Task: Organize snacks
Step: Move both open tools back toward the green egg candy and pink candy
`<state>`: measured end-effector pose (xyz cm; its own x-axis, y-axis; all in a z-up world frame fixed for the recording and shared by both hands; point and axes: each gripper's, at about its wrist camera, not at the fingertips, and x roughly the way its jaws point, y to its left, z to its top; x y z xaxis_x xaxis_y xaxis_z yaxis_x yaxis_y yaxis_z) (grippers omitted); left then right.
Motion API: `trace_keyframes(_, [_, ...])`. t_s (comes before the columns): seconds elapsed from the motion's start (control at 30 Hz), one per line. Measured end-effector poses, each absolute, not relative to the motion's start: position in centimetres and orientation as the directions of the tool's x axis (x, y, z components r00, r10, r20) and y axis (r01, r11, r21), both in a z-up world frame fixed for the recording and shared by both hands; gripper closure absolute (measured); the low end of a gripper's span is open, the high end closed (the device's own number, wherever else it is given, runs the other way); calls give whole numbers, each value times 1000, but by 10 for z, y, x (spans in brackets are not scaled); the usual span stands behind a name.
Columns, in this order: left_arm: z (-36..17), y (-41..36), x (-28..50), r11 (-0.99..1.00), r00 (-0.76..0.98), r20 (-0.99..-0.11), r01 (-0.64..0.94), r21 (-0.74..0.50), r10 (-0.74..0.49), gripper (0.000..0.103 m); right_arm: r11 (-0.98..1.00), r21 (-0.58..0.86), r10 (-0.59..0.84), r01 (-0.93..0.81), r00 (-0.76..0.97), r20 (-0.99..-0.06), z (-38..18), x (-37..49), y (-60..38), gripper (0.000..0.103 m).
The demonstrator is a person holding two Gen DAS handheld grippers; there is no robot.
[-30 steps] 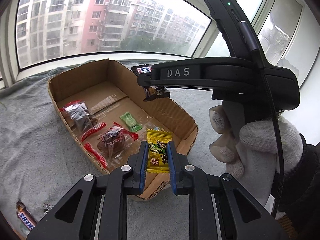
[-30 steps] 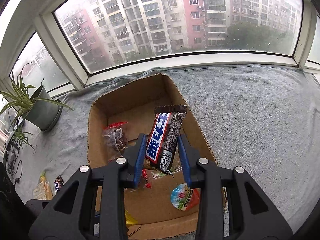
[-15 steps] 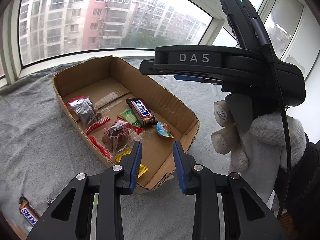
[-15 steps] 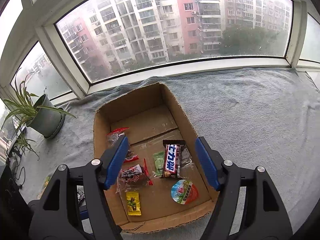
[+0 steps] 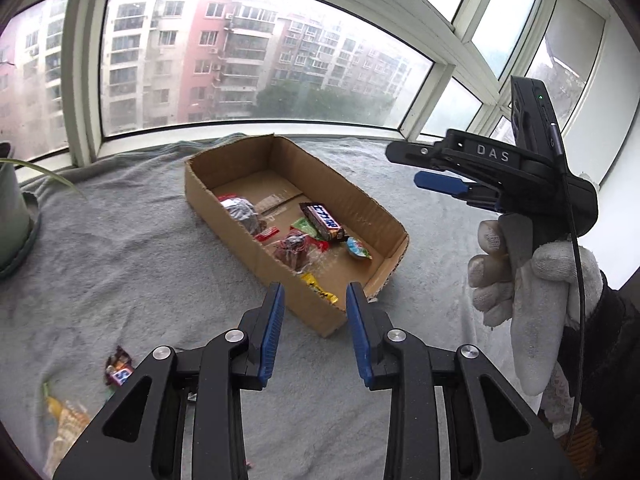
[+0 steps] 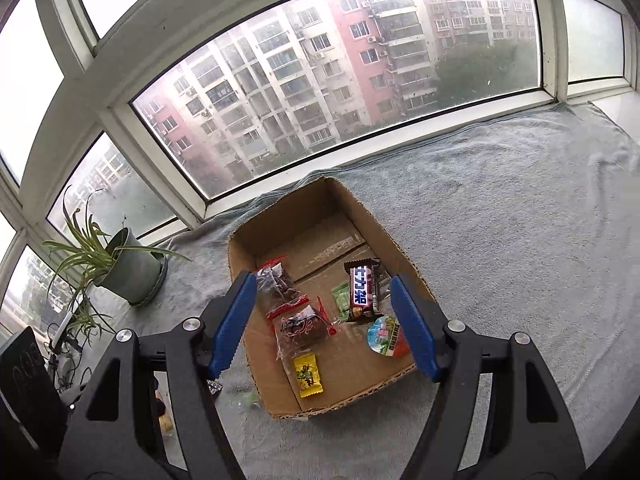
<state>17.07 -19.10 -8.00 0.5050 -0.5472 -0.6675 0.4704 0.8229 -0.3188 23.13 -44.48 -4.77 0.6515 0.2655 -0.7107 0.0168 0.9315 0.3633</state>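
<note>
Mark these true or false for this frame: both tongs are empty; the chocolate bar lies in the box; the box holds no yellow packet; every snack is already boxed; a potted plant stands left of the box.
1. Both tongs are empty. True: left tongs and right tongs hold nothing.
2. The chocolate bar lies in the cardboard box. True.
3. The box holds no yellow packet. False: a yellow packet lies near its front.
4. Every snack is boxed. False: a small bar lies on the grey cloth.
5. A potted plant stands left of the box. True.
</note>
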Motion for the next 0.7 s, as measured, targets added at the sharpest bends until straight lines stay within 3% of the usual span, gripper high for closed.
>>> trace_keyframes(0.2, [-78, -136, 163, 862, 552, -670, 403, -308, -498, 73, 931, 362, 304, -47, 651, -696, -42, 207, -426, 31])
trace_keyframes(0.7, [-96, 28, 146, 938, 638, -702, 97, -334, -316, 73, 940, 298, 338, -165, 549, -764, -58, 164, -357, 31])
